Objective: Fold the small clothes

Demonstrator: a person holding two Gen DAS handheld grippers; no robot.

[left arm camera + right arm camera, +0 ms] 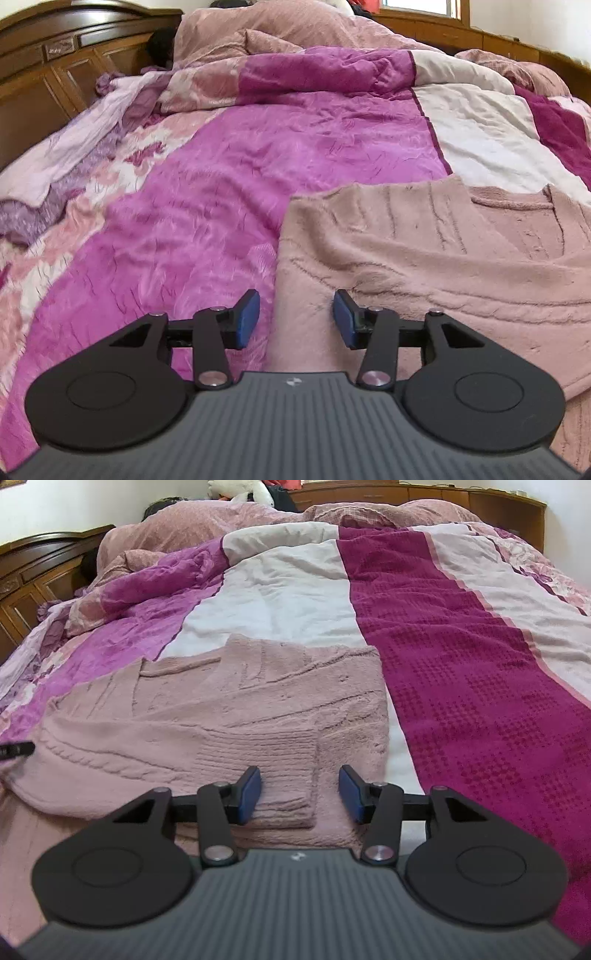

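Note:
A dusty-pink cable-knit sweater [436,258] lies flat on the bed, its sides folded in toward the middle; it also shows in the right wrist view [229,720]. My left gripper [296,319] is open and empty, hovering over the sweater's near left edge, the edge running between its blue pads. My right gripper [300,794] is open and empty over the sweater's near right part, above a folded ribbed cuff [280,775]. The tip of the left gripper [16,749] shows at the left edge of the right wrist view.
A quilt in magenta [229,192], white [280,590] and dark crimson [461,664] stripes covers the bed. A rumpled pink duvet [295,33] is heaped at the far end. A wooden headboard [48,62] stands on the left.

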